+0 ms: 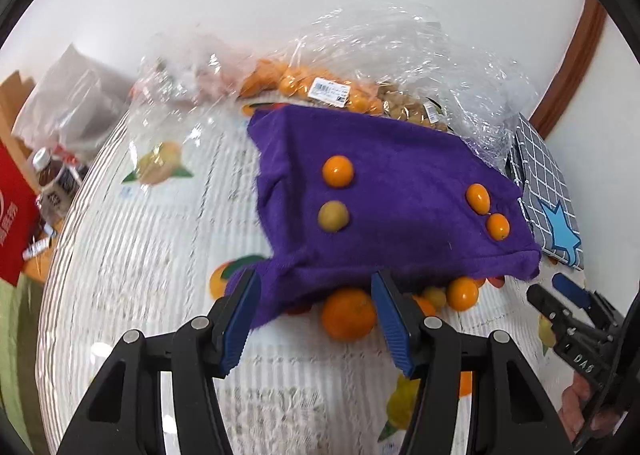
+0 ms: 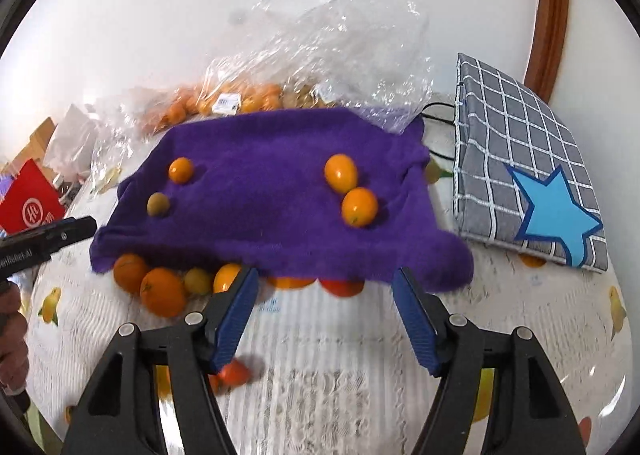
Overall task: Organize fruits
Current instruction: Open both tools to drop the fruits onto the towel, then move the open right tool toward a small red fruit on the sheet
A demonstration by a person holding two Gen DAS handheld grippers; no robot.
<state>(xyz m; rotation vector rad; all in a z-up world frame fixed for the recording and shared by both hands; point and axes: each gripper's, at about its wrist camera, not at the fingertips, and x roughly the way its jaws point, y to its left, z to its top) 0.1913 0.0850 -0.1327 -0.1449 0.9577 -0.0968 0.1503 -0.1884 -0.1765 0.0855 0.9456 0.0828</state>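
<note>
A purple cloth (image 1: 384,191) (image 2: 280,195) lies on the table with several small fruits on it: an orange one (image 1: 338,171), a greenish one (image 1: 333,216) and two orange ones at its right (image 1: 478,197) (image 2: 359,206). More fruits lie along its near edge, among them a large orange (image 1: 347,313) (image 2: 163,291). My left gripper (image 1: 316,295) is open just before the cloth's near edge, above the large orange. My right gripper (image 2: 326,287) is open at the cloth's near edge and also shows in the left wrist view (image 1: 556,289).
Clear plastic bags of oranges and brown fruits (image 1: 332,91) (image 2: 248,99) lie behind the cloth. A grey checked pouch with a blue star (image 2: 532,179) (image 1: 548,191) lies at the right. A red fruit (image 2: 234,373) lies near the right gripper. Bottles and a red box (image 1: 16,207) stand at the left.
</note>
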